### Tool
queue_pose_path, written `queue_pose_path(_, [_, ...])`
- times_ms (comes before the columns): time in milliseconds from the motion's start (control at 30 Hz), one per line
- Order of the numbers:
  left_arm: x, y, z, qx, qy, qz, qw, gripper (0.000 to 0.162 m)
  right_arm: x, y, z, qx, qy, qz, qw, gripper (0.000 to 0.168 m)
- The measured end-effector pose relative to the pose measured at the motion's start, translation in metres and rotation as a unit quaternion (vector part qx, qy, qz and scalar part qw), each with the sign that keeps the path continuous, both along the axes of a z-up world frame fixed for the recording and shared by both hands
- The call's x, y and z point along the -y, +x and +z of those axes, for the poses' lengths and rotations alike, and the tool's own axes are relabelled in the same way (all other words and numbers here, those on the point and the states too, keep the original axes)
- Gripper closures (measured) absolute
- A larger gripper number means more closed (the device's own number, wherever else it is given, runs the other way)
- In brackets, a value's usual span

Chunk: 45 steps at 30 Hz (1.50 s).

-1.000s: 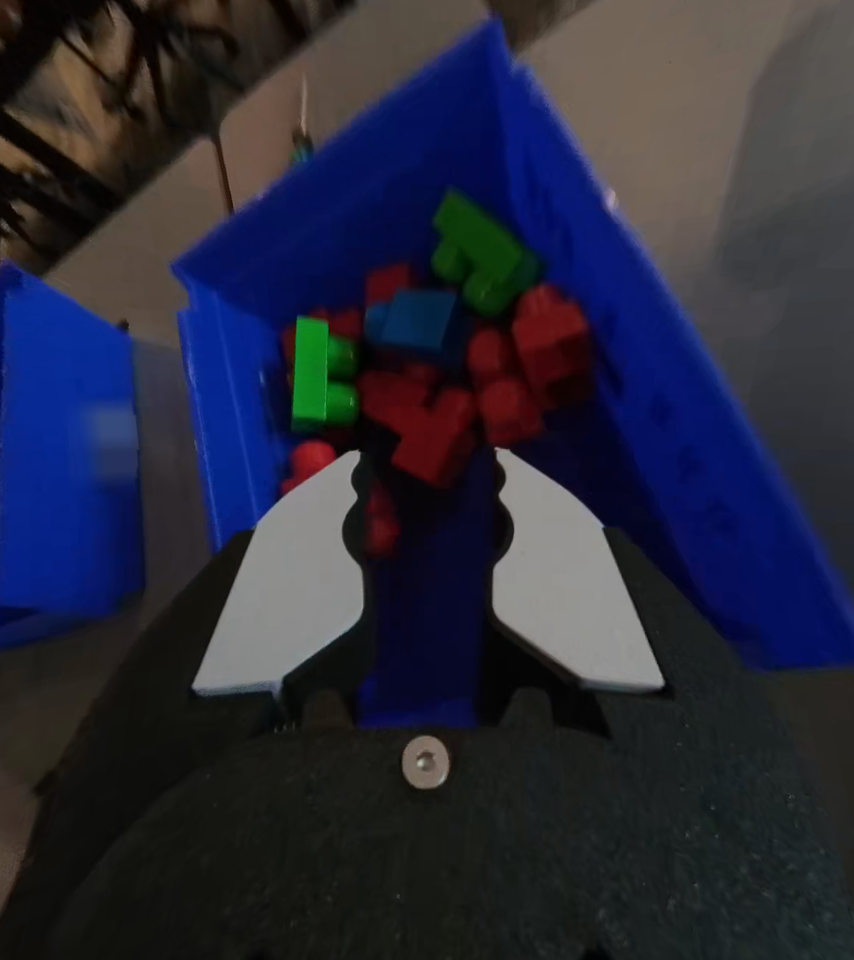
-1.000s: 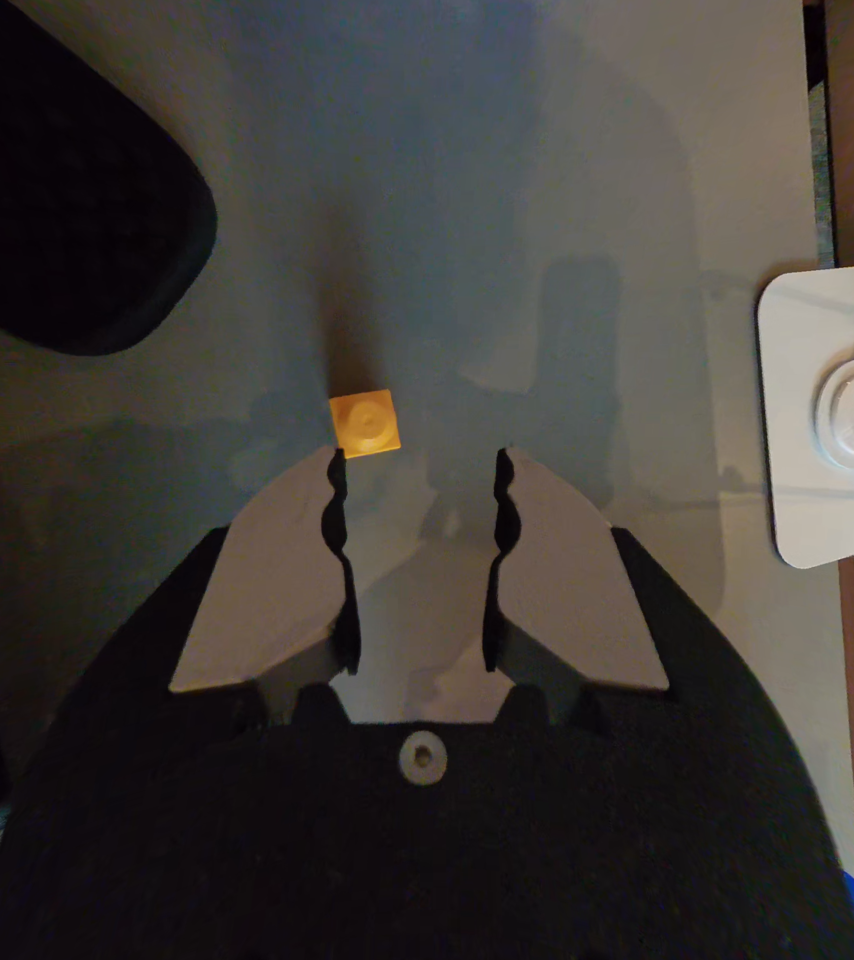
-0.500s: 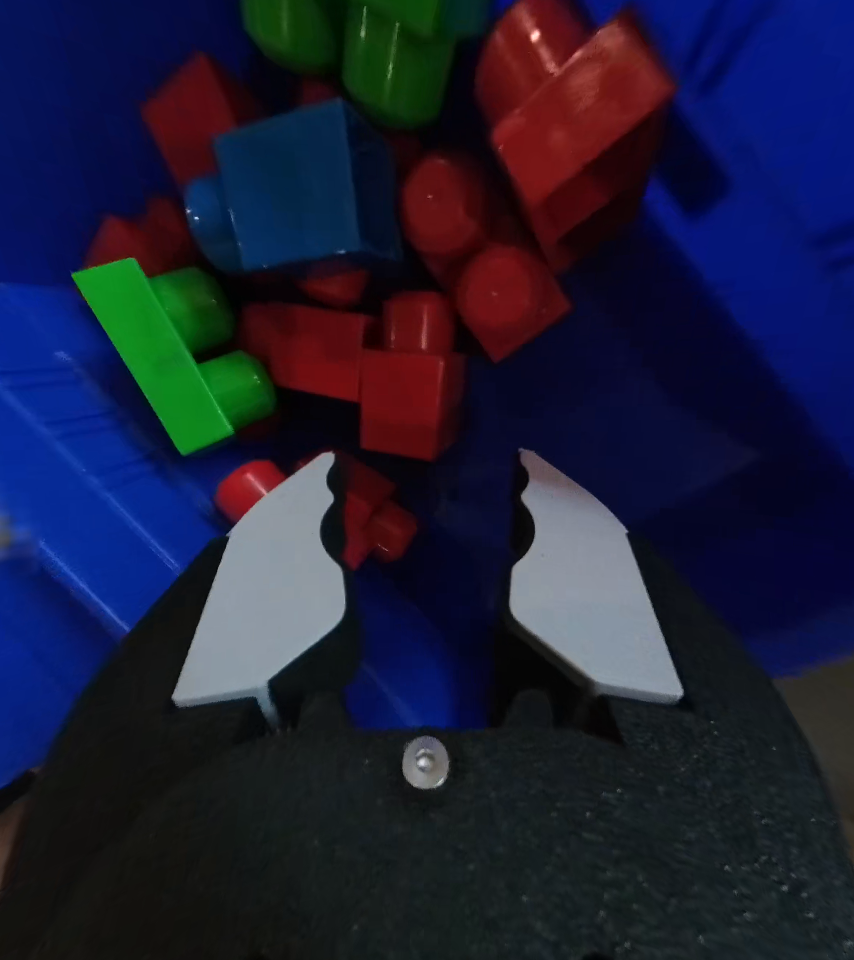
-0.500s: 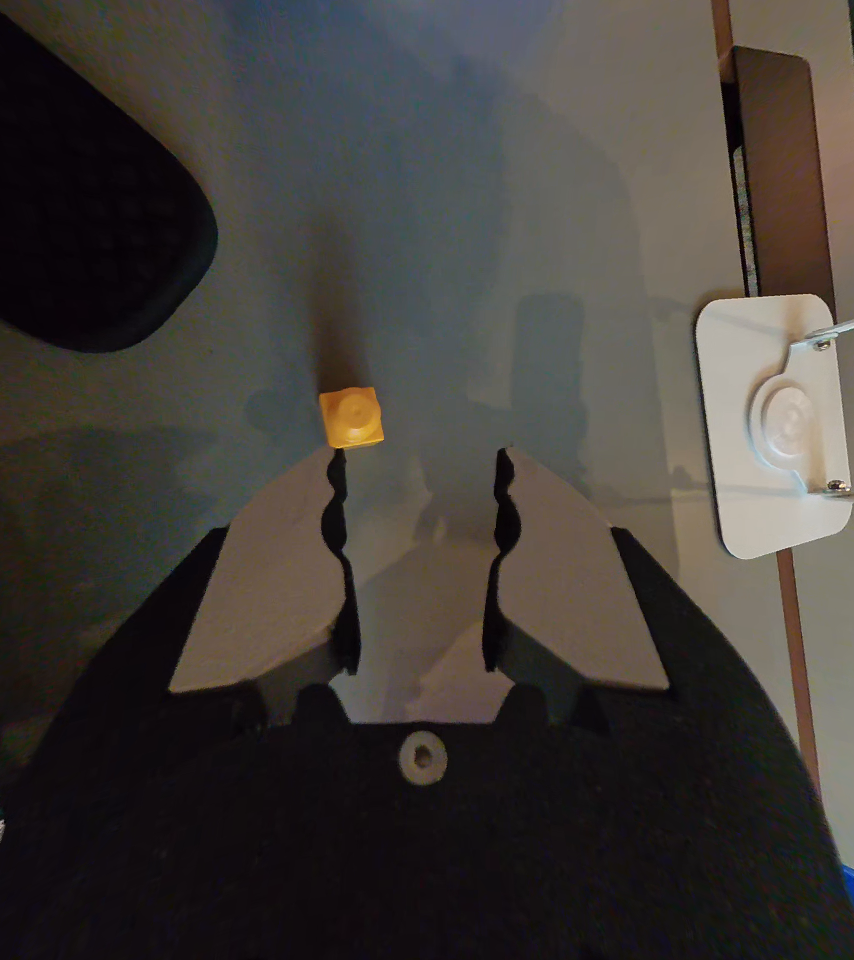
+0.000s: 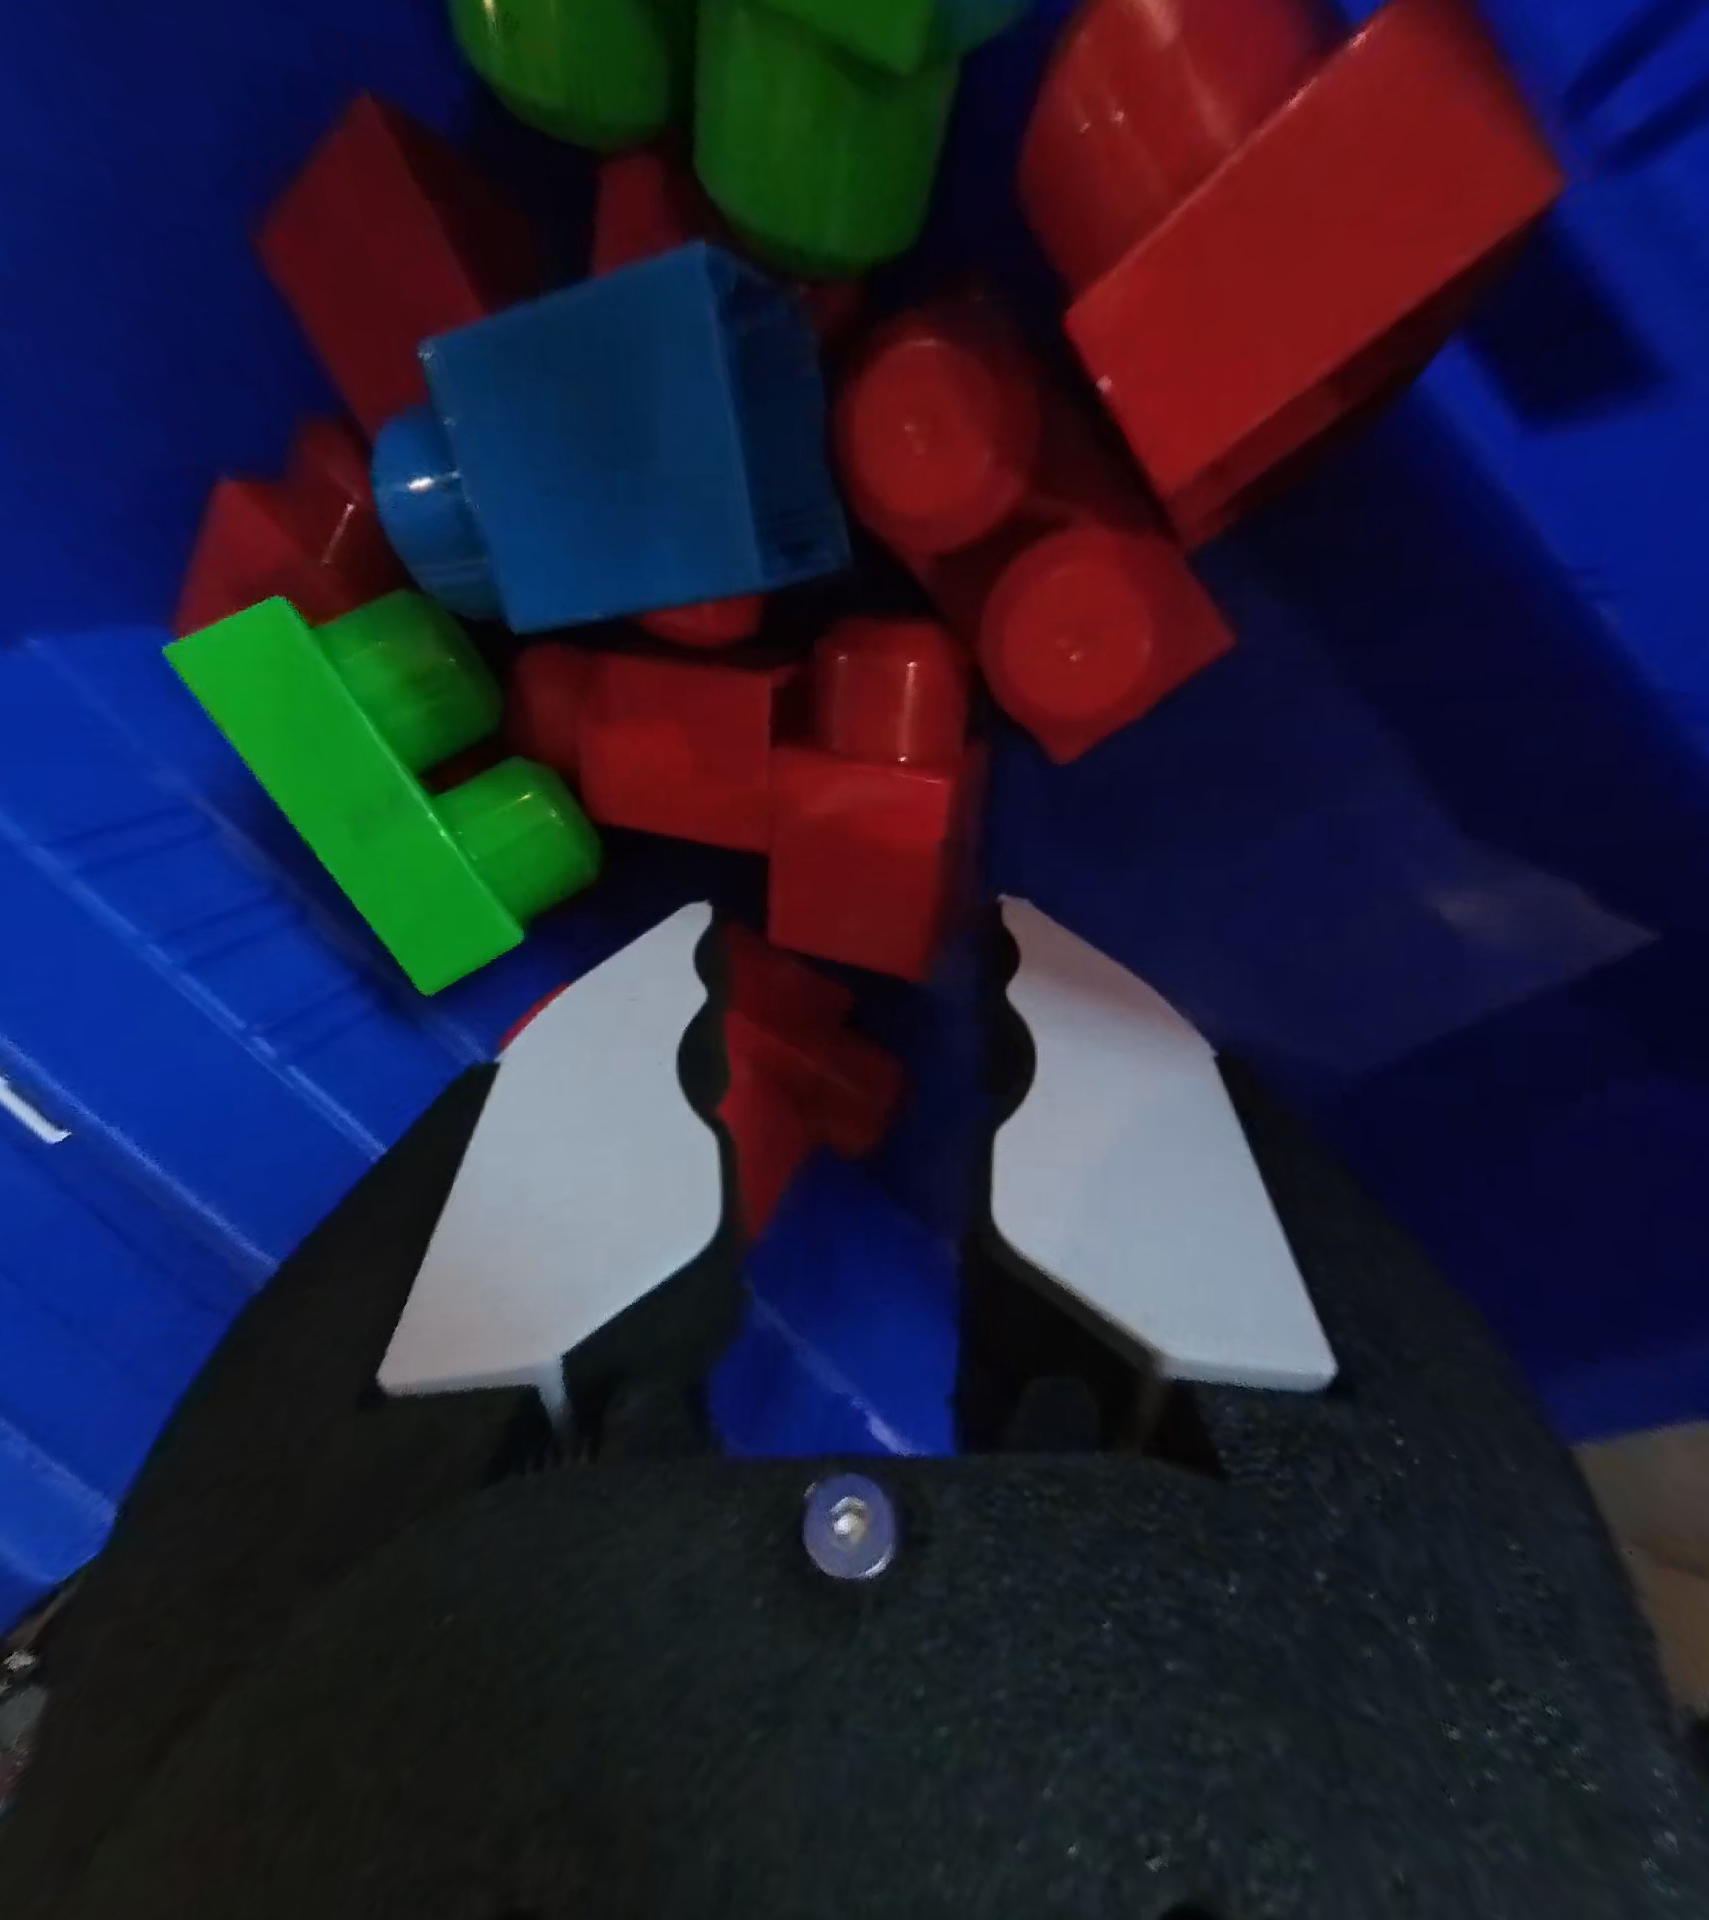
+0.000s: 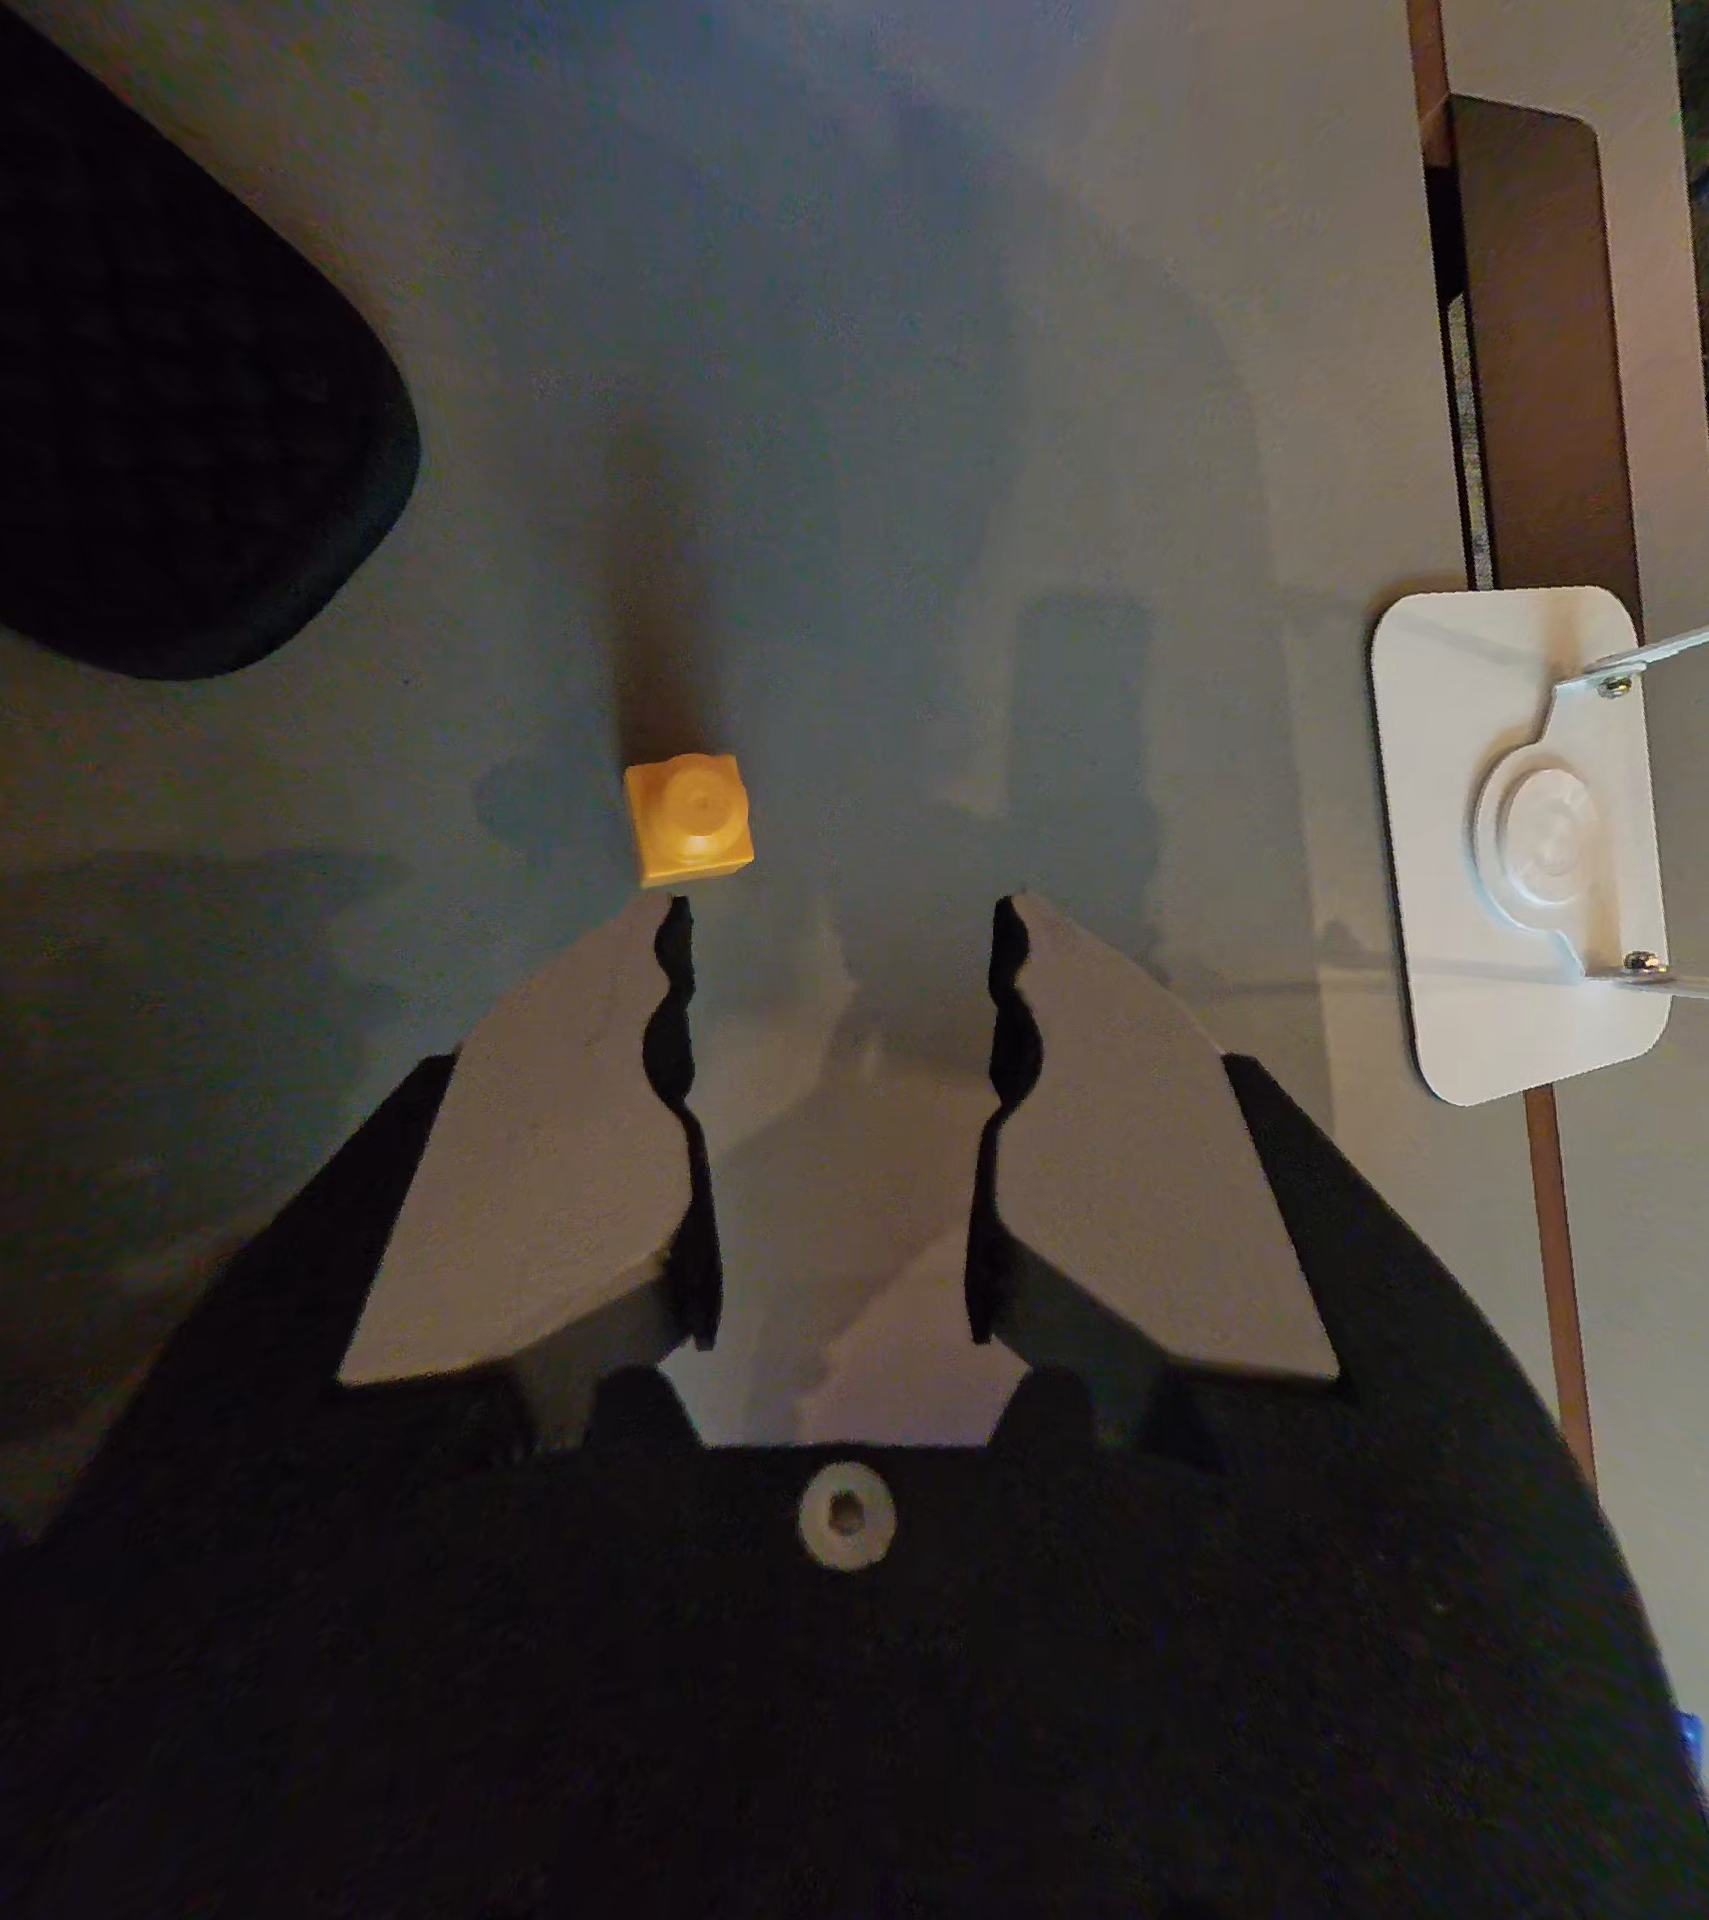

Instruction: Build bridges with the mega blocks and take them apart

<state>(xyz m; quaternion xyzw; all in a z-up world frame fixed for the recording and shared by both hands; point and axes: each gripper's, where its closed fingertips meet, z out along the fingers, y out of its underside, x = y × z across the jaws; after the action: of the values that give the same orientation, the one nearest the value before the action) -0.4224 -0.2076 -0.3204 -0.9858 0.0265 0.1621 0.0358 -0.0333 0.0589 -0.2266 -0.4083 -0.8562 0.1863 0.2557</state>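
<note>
Left wrist view had my left gripper [image 5: 855, 914] inside the blue bin [image 5: 154, 935], fingers apart around a small red block [image 5: 871, 862] in the heap, not clamped.

Only that view showed the bin's red, green [image 5: 351, 790] and blue [image 5: 632, 436] blocks. Right wrist view showed my right gripper [image 6: 837, 914] spread wide and empty above the grey table [image 6: 933, 364], one yellow block [image 6: 689, 821] just past its left fingertip, a white stand base [image 6: 1515, 831] at the table edge.
</note>
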Motion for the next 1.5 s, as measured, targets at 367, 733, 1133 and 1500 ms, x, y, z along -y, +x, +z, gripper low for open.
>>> queue_pose_path(367, [0.001, 0.0, -0.017, 0.018, -0.057, -0.01, 0.998, 0.123, 0.003, 0.003, 0.004, -0.007, 0.006, 0.01, 1.0, 0.113])
queue_pose_path(733, [0.008, 0.013, 0.025, -0.006, 0.026, 0.002, 1.0, 0.125, 0.007, 0.002, 0.009, -0.021, -0.003, 0.022, 1.0, 0.114])
queue_pose_path(1133, [-0.115, 0.177, 0.155, 0.045, 0.369, -0.257, 0.892, 0.125, 0.031, -0.003, 0.038, -0.081, -0.053, 0.08, 0.992, 0.115])
queue_pose_path(1500, [-0.198, 0.328, 0.159, 0.148, 0.407, -0.442, 0.786, 0.125, 0.048, -0.03, 0.087, -0.2, -0.072, 0.113, 0.971, 0.114])
